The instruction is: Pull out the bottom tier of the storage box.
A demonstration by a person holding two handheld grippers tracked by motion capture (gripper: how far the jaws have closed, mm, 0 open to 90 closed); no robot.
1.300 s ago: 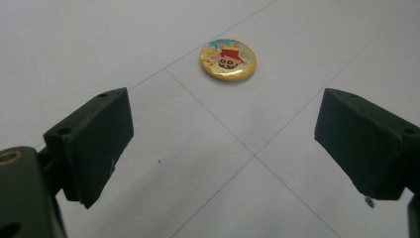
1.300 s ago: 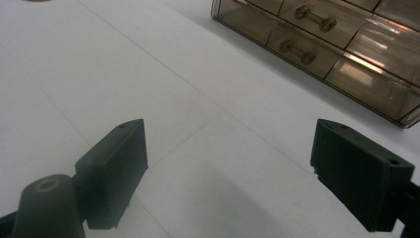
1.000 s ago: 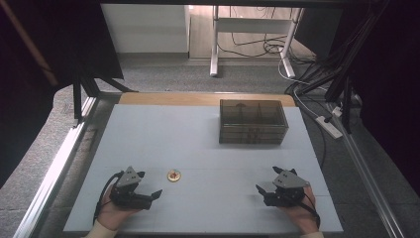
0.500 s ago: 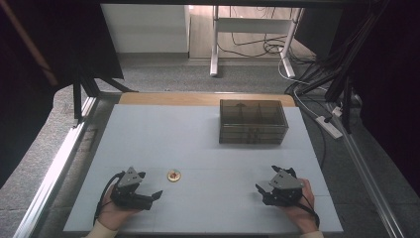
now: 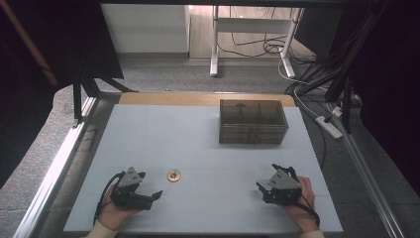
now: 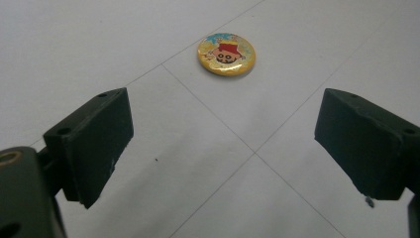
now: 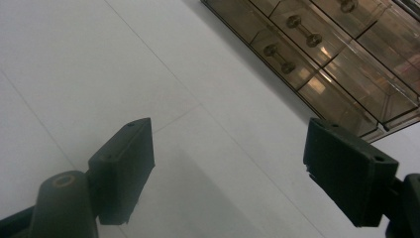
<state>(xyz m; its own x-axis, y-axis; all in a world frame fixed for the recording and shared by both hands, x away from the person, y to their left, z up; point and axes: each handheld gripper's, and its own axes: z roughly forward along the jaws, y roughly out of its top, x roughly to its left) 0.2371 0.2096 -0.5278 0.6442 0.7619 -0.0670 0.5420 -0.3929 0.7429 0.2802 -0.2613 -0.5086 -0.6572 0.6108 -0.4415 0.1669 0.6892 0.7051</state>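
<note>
Just ahead of the wide-open left gripper lies a yellow badge; the right gripper, jaws just easing inward, gapes with nothing between them.

Badge left, drawer box behind.
</note>
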